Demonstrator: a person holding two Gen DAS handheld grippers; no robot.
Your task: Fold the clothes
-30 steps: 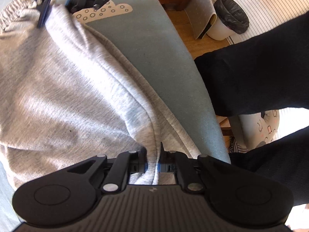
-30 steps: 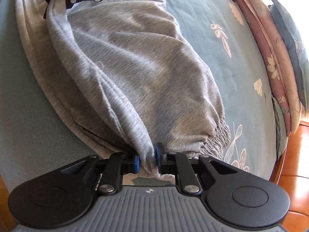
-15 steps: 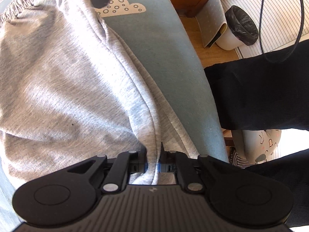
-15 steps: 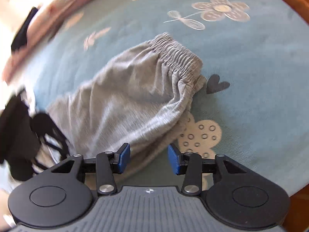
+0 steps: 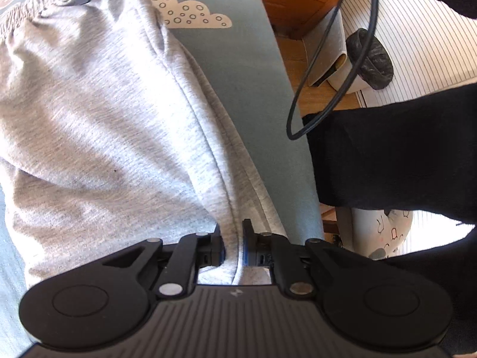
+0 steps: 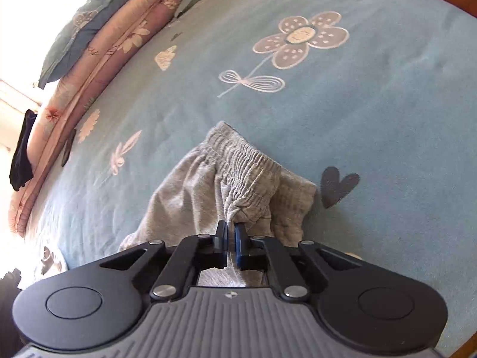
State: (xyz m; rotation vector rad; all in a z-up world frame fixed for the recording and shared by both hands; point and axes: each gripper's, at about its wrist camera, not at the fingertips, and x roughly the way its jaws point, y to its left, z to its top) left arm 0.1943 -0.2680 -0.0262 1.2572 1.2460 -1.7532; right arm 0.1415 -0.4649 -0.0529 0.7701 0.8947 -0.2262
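— 2 grippers are seen; what is pinched by each?
— A hem fold of the grey shorts (image 5: 113,113) is clamped by the left gripper (image 5: 232,247) near the blue bedspread's (image 5: 235,68) edge. The jaws of the right gripper (image 6: 230,240) have just been closing, and the elastic waistband (image 6: 238,167) is nipped between them.
— Where are the shorts laid?
— On the bedspread, beside a printed heart (image 6: 338,185).

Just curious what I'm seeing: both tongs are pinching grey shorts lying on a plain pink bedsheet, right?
Not quite: the bedsheet is blue with flower and heart prints, as the right wrist view shows. Both the left tongs and right tongs do pinch the grey shorts.
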